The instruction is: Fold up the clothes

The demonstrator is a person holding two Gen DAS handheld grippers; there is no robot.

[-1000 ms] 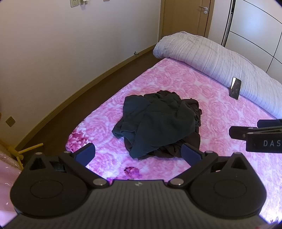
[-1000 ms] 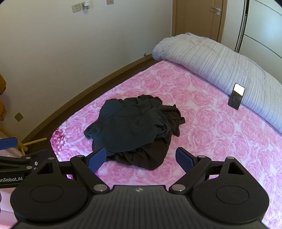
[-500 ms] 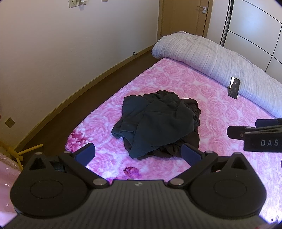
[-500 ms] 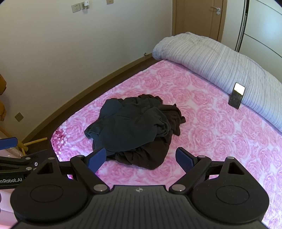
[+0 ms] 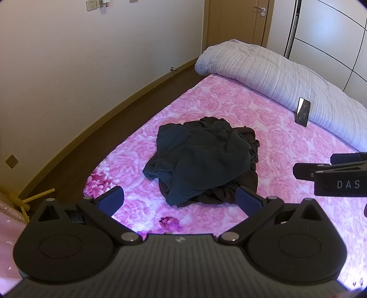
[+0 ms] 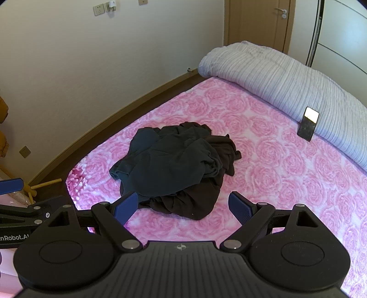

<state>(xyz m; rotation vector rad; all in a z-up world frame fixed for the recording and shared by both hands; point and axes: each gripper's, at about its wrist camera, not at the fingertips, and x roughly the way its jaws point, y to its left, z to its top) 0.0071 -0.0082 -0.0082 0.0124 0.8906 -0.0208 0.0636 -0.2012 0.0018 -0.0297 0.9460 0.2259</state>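
Pink bed (image 5: pixel 286 142) bears one dark clothes heap (image 5: pixel 201 160), one phone (image 5: pixel 303 111).

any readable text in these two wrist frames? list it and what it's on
"DAS": white letters on the side of the right gripper, cut off by the frame edge in the left wrist view.
"nRobot.A": white letters on the side of the left gripper, cut off at both ends in the right wrist view.
Small logo marks on each gripper's own body: symbols, no letters.
Phone screen: nothing legible.
Wall sockets: no readable marking.
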